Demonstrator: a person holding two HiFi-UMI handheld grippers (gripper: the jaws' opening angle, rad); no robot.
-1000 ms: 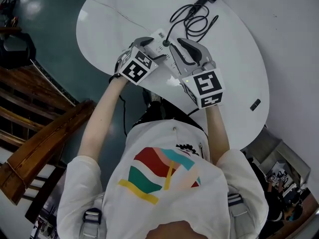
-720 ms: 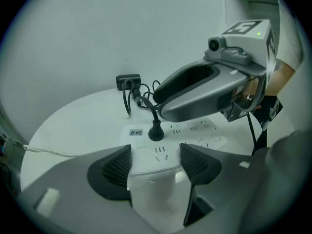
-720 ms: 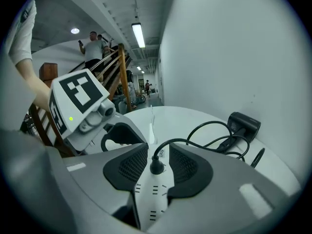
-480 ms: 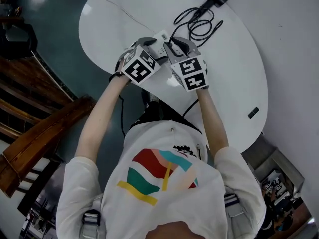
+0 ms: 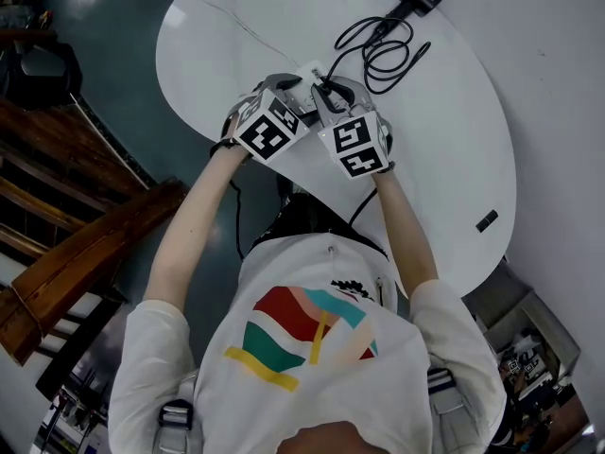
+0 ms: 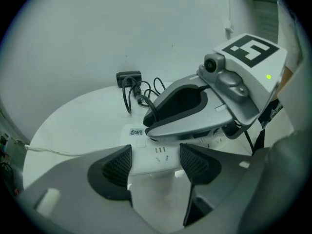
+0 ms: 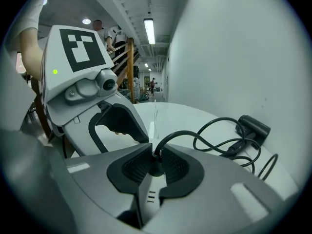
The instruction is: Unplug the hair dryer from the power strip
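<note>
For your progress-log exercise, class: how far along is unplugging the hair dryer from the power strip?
Done: the left gripper clamps the white power strip steady. In hand: the right gripper is closing its jaws onto the black plug between them. Left: pulling that plug, still seated, out of the strip.
</note>
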